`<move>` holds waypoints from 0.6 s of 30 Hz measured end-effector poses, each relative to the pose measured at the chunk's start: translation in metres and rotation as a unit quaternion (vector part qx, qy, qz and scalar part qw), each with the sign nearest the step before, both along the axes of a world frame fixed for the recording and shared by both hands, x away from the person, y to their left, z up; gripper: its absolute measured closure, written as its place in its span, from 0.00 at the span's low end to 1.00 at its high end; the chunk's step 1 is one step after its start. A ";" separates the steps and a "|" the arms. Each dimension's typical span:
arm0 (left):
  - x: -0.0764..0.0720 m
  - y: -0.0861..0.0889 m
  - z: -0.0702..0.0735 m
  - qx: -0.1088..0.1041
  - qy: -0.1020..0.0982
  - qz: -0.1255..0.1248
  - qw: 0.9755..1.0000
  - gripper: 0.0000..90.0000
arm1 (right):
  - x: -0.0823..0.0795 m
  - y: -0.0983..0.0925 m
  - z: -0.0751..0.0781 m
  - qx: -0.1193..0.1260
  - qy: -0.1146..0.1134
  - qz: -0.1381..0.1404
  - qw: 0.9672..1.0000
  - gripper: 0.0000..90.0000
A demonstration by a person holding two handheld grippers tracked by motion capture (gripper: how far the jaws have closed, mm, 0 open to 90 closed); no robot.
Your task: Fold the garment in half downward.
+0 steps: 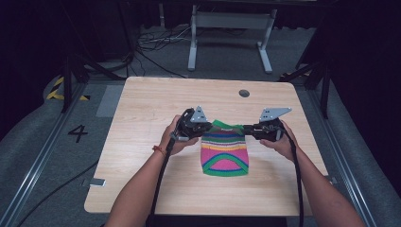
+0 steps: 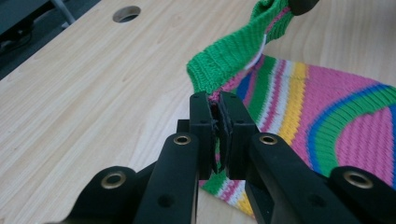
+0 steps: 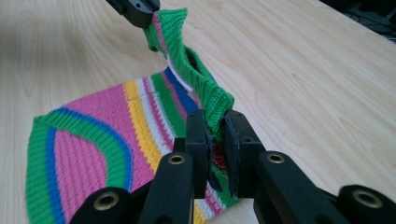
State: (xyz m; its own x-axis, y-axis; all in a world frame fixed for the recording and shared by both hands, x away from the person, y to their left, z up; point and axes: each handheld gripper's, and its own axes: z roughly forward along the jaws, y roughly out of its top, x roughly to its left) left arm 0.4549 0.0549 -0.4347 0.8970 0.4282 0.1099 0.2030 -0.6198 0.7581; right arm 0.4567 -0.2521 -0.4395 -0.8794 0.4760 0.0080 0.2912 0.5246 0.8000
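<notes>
- Lying on the light wooden table (image 1: 142,161), near its middle, a striped knitted garment in green, pink, yellow and blue (image 1: 225,156) has its green top edge lifted.
- The left gripper (image 1: 204,126) and right gripper (image 1: 247,127) are both clamped on that edge.
- Grey carpet and cables lie beyond.
- Bare wood surrounds the garment on all sides.

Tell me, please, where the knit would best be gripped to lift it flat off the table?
Probably at the two ends of its green top hem, one gripper from each side, as now: the left gripper and right gripper pinch opposite corners. The hem is thick and raised; the knit hangs limp below.
</notes>
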 end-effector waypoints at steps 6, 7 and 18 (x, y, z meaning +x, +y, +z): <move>-0.014 -0.003 -0.001 0.012 -0.006 -0.017 1.000 0.94 | -0.011 -0.003 -0.003 -0.003 0.002 0.012 1.000 0.90; -0.017 -0.003 -0.001 0.014 -0.005 -0.020 1.000 0.94 | -0.015 -0.003 -0.004 -0.004 0.002 0.017 1.000 0.90; -0.043 -0.006 -0.014 0.048 -0.014 -0.048 0.998 0.94 | -0.042 -0.001 -0.016 -0.022 0.009 0.057 0.998 0.88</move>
